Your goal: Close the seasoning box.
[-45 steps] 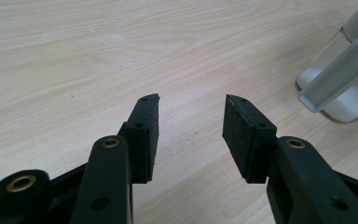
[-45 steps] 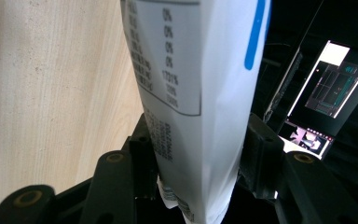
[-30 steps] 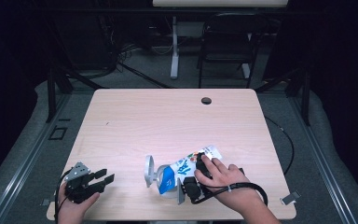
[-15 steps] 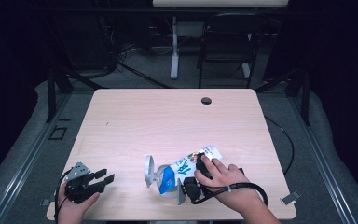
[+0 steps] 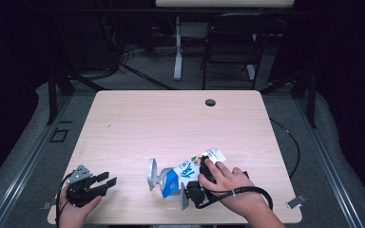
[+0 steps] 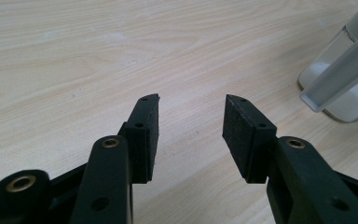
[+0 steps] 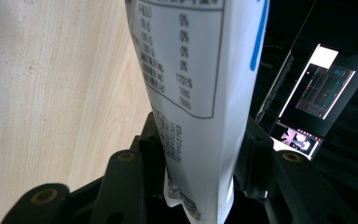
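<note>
A white and blue printed pouch lies tilted near the table's front edge, its lower end against a clear container. My right gripper is under the person's hand and is shut on the pouch. In the right gripper view both jaws of the right gripper pinch the pouch on its side with the printed label. My left gripper rests at the front left corner, open and apart from the pouch. Nothing sits between the jaws of the left gripper, and the clear container stands to their right.
A small black round cap sits near the far edge of the wooden table. A lit monitor stands off the table's side. Chair and desk legs stand beyond the far edge.
</note>
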`<action>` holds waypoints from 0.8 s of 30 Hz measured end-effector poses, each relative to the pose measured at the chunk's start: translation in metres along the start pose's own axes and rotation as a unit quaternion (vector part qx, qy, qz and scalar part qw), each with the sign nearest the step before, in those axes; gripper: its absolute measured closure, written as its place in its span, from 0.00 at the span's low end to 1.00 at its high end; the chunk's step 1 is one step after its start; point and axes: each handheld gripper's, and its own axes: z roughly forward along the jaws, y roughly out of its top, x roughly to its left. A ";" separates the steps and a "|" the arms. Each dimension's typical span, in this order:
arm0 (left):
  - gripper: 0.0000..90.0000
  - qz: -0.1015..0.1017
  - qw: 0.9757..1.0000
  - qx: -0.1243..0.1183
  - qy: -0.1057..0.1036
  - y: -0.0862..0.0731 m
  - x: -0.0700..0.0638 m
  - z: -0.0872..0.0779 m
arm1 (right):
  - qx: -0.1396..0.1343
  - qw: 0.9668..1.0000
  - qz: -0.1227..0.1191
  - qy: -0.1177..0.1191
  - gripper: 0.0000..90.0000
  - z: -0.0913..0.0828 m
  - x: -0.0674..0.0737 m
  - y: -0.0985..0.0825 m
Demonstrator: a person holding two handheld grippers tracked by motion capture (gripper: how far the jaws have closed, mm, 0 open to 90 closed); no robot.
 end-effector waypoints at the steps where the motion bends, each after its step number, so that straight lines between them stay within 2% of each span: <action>1: 0.63 0.000 1.000 0.000 0.000 0.000 0.000 0.000 | 0.000 1.000 -0.001 -0.001 0.68 0.000 0.000 0.000; 13: 0.62 0.001 1.000 0.001 0.000 0.000 0.000 0.000 | 0.006 1.000 -0.009 -0.008 0.69 -0.002 0.001 0.001; 24: 0.62 0.000 1.000 0.007 0.001 0.000 0.001 -0.001 | 0.005 1.000 -0.008 -0.011 0.71 -0.002 0.002 0.001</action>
